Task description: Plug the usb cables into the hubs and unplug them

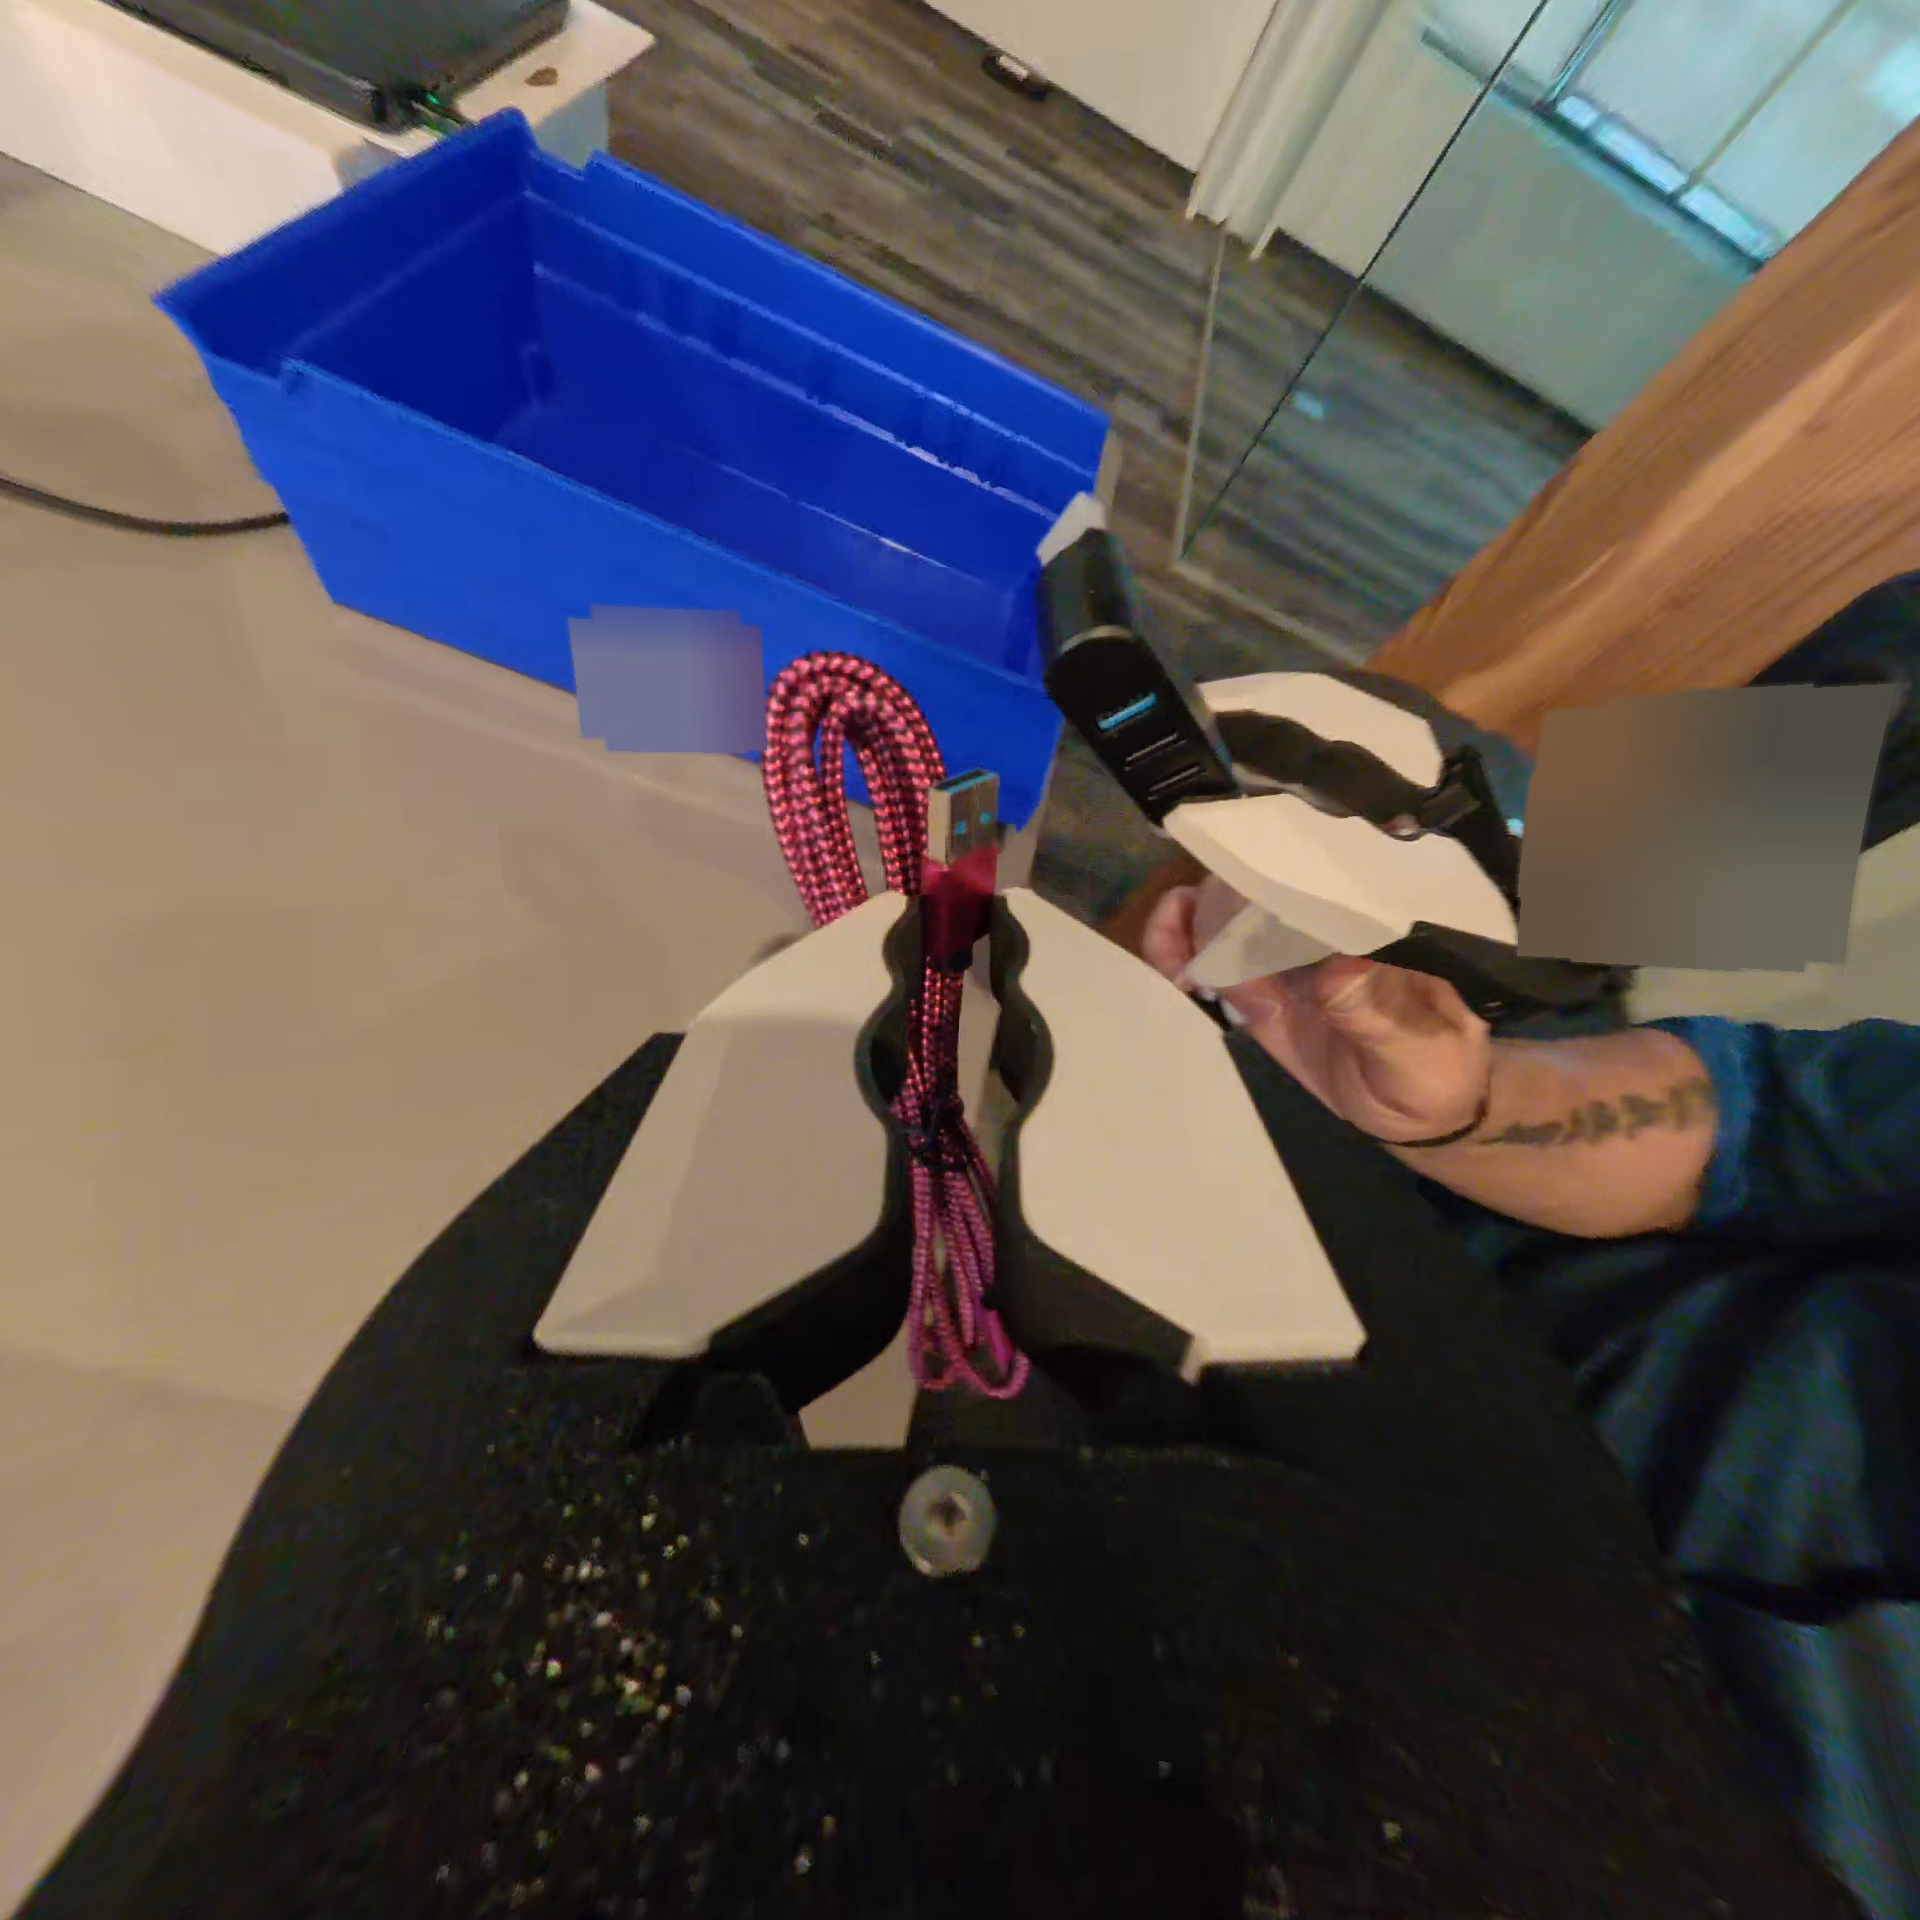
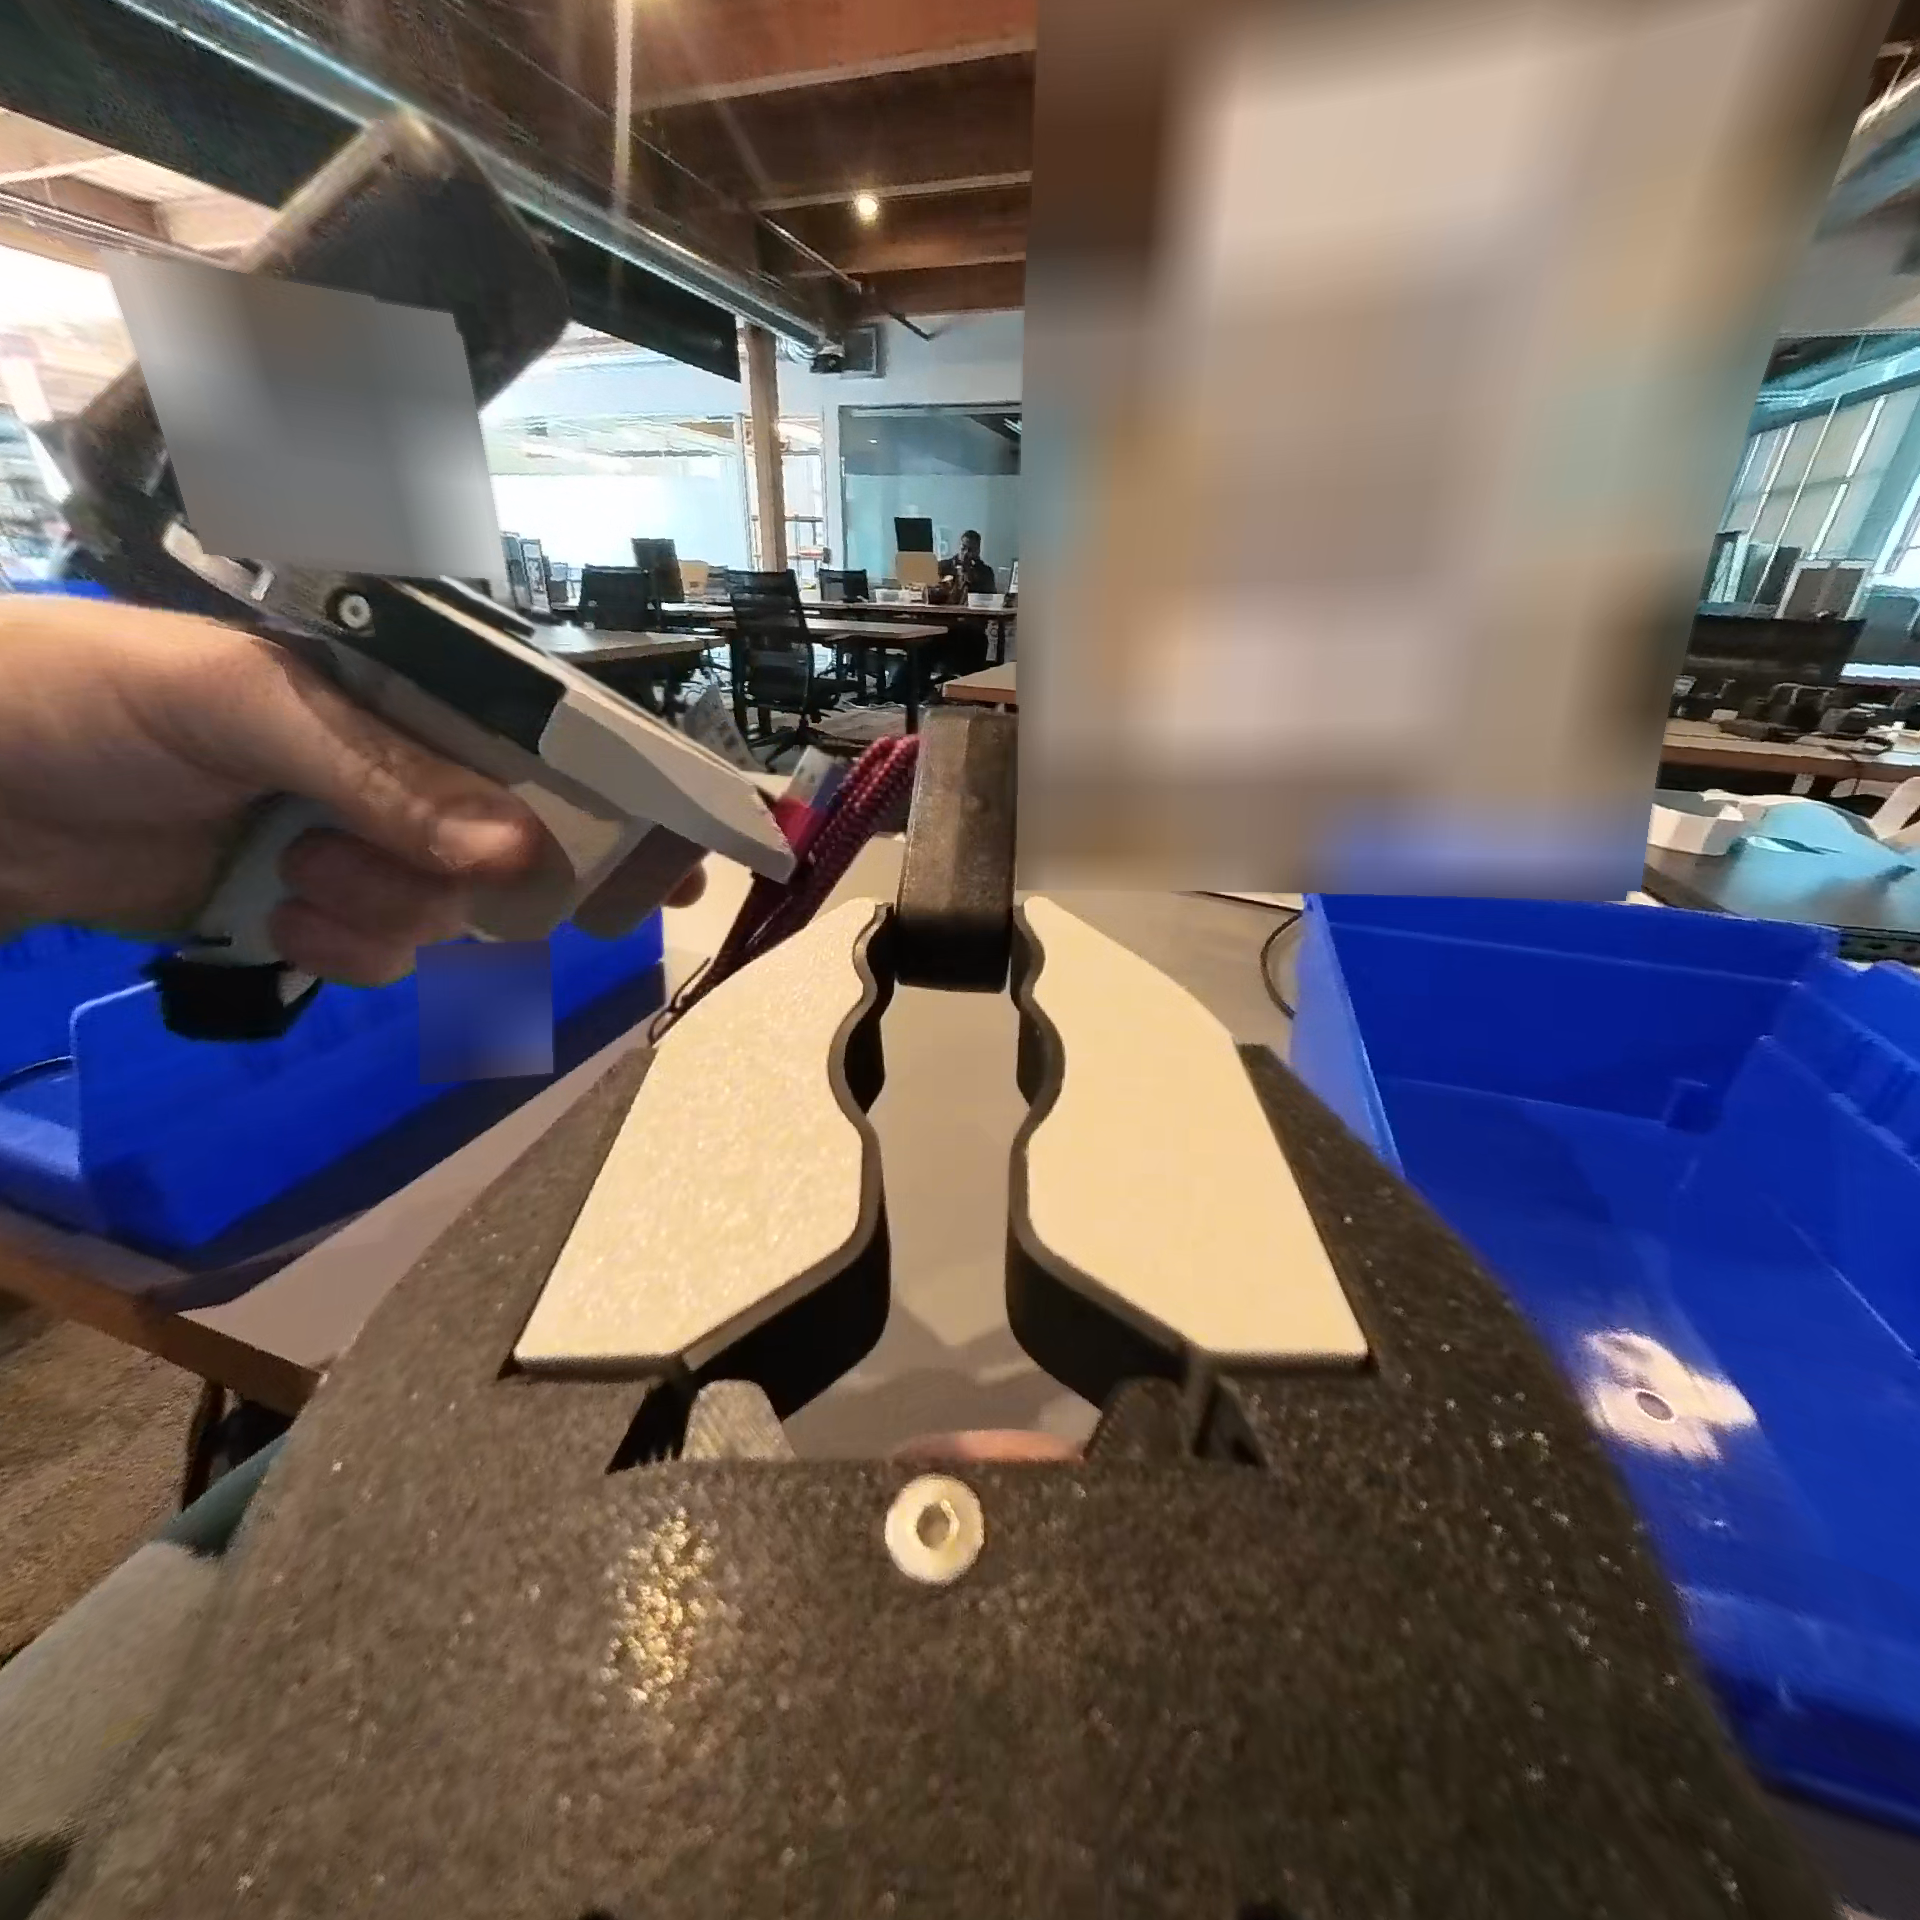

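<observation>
Cable (image 1: 940,914) pinched in left tool (image 1: 948,906), hub (image 2: 956,862) in right tool (image 2: 951,940)

I hold my left gripper (image 1: 948,914) closed on the pink cable (image 1: 940,1091), and my right gripper (image 2: 951,940), just beside that cable, is clamped on the black hub (image 2: 956,862).

A pale grey table (image 1: 260,935) carries two blue plastic bins (image 1: 623,416) (image 2: 1662,1195) – a thin black cable (image 1: 125,514) trails across it.
</observation>
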Tool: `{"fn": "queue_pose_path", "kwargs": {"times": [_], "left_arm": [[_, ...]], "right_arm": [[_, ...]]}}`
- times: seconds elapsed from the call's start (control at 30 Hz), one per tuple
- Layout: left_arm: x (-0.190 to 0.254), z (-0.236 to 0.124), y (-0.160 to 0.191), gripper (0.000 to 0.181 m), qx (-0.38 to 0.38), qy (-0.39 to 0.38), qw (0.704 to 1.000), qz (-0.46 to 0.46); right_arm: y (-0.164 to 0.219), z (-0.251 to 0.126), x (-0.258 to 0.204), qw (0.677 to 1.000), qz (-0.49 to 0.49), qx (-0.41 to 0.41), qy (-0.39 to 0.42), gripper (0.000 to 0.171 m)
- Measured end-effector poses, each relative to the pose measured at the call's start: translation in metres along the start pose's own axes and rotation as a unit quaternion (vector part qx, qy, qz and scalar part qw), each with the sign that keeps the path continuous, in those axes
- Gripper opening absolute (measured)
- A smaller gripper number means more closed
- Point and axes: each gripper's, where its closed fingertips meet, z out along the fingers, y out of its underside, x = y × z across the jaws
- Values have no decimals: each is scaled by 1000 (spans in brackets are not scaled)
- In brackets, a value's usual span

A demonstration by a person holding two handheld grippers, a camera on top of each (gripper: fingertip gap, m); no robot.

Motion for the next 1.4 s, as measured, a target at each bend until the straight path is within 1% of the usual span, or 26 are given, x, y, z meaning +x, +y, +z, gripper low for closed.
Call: {"fn": "queue_pose_path", "kwargs": {"times": [0.1, 0.23, 0.37, 0.93, 1.03, 1.2, 1.3, 1.4], "left_arm": [[4, -2, 1, 11, 13, 55, 997, -47], [12, -7, -3, 11, 41, 140, 983, -116], [2, -6, 2, 11, 40, 132, 982, -126], [4, 1, 3, 10, 42, 124, 984, -124], [0, 2, 5, 10, 37, 103, 987, -114], [-21, 7, 16, 11, -11, -23, 999, -22], [-28, 7, 19, 10, -44, -95, 993, 49], [-35, 6, 19, 10, -72, -163, 977, 118]], "right_arm": [[1, 1, -2, 1000, 0, 1, -8, 20], [-1, 0, -7, 1000, -5, 5, -18, 20], [-2, 0, -7, 1000, -4, 6, -22, 20], [-1, -1, -6, 998, 40, 5, -41, 20], [0, 0, -6, 999, 36, 3, -40, 20], [3, 1, -6, 1000, 10, -6, -28, 20], [7, 2, -7, 999, -21, -18, -15, 20], [12, 4, -10, 998, -55, -30, -5, 20]]}}
